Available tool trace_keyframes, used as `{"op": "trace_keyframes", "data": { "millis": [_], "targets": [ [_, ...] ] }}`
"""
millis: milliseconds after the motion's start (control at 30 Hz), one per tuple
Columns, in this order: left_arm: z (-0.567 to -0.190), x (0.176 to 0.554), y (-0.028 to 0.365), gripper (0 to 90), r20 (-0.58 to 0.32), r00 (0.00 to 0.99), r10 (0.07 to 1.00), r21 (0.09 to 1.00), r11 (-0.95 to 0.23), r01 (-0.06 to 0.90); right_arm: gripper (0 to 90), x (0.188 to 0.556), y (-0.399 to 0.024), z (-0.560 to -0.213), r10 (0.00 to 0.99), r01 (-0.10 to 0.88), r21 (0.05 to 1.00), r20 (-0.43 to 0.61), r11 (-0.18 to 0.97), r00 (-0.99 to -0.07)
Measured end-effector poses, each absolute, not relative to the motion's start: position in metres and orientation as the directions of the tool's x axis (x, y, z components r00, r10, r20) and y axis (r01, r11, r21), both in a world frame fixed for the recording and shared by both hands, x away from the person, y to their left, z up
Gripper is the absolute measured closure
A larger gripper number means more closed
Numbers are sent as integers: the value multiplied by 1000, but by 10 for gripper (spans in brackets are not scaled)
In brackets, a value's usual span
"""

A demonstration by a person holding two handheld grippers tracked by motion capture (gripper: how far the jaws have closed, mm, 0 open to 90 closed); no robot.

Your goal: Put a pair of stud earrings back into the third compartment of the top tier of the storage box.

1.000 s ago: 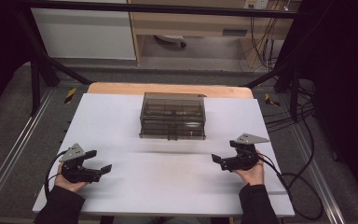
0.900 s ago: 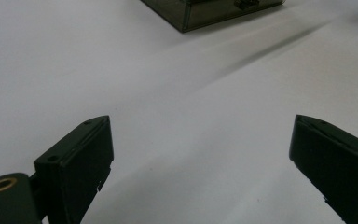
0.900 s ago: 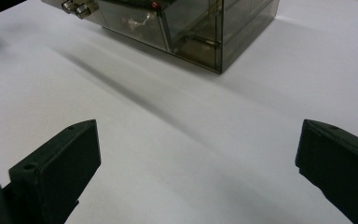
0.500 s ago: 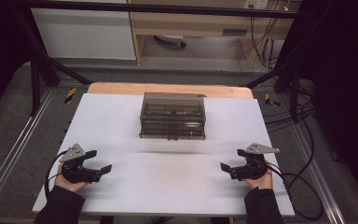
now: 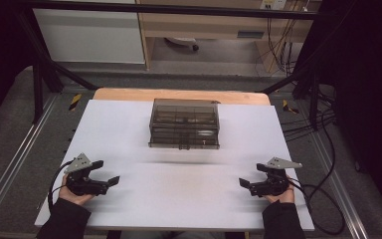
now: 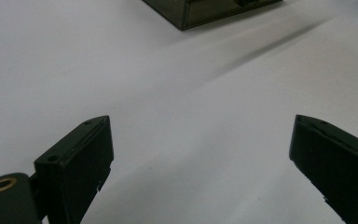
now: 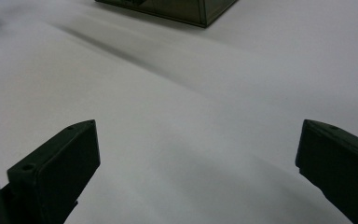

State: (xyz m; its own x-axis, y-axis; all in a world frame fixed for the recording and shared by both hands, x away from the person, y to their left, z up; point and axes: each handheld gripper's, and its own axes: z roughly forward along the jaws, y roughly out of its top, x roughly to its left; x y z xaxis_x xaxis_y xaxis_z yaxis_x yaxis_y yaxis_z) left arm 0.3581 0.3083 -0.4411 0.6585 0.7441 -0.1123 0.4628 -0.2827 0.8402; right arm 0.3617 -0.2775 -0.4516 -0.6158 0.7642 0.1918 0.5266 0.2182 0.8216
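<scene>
Two grippers: both rest low at the near edge of the white table (image 5: 129, 129), one to each side, well apart from each other and from the box.
Left gripper (image 5: 110, 182): held in the person's left hand (image 5: 72, 195) near the table's front left corner, nose aimed inward across the table; its jaws stand wide apart with nothing but bare tabletop between them, as the left gripper view makes plain.
Right gripper (image 5: 243, 184): held in the right hand (image 5: 278, 194) near the front right corner, mirrored toward the middle; jaws likewise spread wide and empty.
Smoky plastic box (image 5: 184, 123): sits alone toward the far middle of the table, lid down and latch side facing the person, square to the table's edges. A corner of it peeks in at the top of each gripper view.
Why so placed: I'd judge this a ready stance, with the box centred so either side can be reached evenly and the jaws pre-opened for a two-sided approach.
Contents: dim shapes and dividers show through the tinted walls, too murky to name.
Cables (image 5: 323, 209): trail off behind each hand, clear of the working space.
</scene>
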Motion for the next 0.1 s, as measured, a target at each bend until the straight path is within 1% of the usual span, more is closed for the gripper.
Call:
{"op": "trace_keyframes", "data": {
  "millis": [100],
  "targets": [
    [-441, 358, 308, 62, -112, 658, 745, 840, -283, 463, 2, 361, -277, -452, 762, 528, 821, 195, 218, -618]
  ]
}}
